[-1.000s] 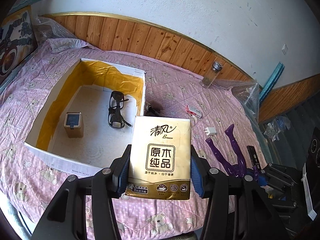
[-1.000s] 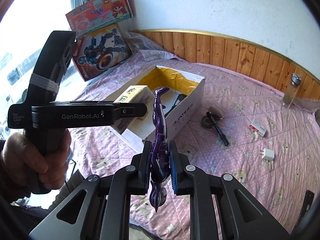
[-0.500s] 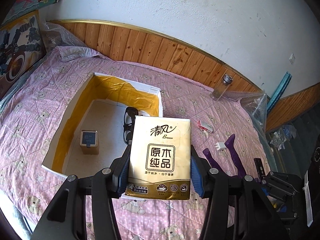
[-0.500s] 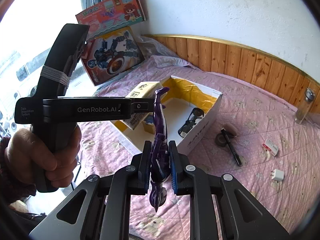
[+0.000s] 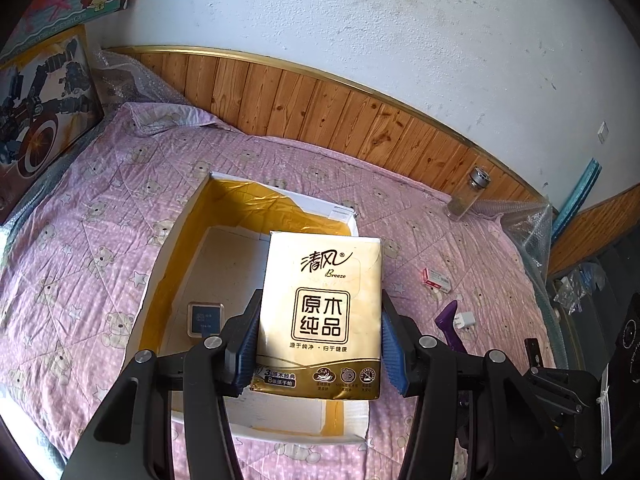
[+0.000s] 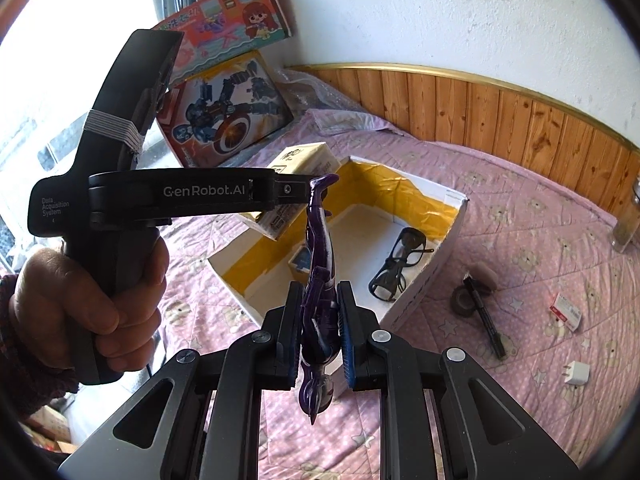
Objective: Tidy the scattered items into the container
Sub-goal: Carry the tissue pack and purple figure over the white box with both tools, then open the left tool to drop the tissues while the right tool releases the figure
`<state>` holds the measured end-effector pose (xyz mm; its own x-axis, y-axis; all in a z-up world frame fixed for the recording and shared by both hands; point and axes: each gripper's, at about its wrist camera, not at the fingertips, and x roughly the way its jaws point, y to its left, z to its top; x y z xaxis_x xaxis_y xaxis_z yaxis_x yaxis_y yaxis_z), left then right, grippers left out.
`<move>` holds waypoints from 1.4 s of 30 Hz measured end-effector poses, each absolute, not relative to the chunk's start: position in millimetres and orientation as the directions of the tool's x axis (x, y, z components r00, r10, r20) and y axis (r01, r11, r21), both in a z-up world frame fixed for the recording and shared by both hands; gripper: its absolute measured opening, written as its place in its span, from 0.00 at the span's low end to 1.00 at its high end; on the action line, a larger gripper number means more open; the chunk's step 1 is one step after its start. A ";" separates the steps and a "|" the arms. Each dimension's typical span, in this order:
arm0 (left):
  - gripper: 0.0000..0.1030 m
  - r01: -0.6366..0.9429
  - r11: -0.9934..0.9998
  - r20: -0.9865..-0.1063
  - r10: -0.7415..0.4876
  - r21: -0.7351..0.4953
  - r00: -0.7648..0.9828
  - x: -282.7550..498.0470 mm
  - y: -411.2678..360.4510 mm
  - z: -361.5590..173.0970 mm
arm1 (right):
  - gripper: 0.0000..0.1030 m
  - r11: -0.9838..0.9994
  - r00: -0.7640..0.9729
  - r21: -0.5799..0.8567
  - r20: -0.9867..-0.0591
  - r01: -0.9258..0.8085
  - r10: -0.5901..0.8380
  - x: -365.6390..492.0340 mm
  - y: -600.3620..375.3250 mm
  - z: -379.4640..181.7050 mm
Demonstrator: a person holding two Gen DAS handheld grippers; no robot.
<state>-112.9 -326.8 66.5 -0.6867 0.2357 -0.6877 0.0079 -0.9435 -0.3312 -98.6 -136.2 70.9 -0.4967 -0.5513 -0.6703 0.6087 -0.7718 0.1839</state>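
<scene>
Tissue pack (image 5: pixel 320 312) now over box (image 5: pixel 168 248), glasses (image 6: pixel 396 268) inside, marker (image 6: pixel 486 316) outside

A gold tissue pack (image 5: pixel 320 316) hangs upright over the open white, yellow-lined box (image 5: pixel 256 208) holding glasses (image 6: pixel 396 266) and a small cube (image 5: pixel 205 319).

Both grippers are black plastic frames with triangular cut-outs, silver screw heads at the joints and ribbed blue pads on the inner faces of the fingers (image 5: pixel 391 354). The left gripper (image 5: pixel 319 350) carries white lettering along its side — "GenRobot.AI" and "Data Acquisition System" — with grey bands wound round its upper body. The hand (image 6: pixel 86 308) on its grip ends in a dark reddish knitted sleeve (image 6: pixel 16 364).
</scene>
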 end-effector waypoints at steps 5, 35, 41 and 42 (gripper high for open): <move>0.51 0.019 -0.946 -0.700 0.227 -0.325 -0.677 -132.6 -336.9 64.7 | 0.17 -0.775 -0.480 0.218 -0.676 0.594 -0.558 -119.0 -142.1 68.3; 0.51 0.068 -0.966 -0.839 0.182 -0.251 -0.512 -259.5 -373.5 2.4 | 0.17 -0.801 -0.302 0.423 -0.768 0.423 -0.565 -231.8 -175.9 6.4; 0.51 0.074 -0.971 -0.875 0.172 -0.229 -0.452 -281.0 -375.3 -21.4 | 0.17 -0.827 -0.265 0.421 -0.806 0.373 -0.530 -253.0 -188.1 -5.8; 0.51 0.079 -0.973 -0.880 0.159 -0.216 -0.448 -283.6 -375.9 -24.4 | 0.17 -0.832 -0.257 0.419 -0.813 0.364 -0.522 -256.0 -190.8 -8.0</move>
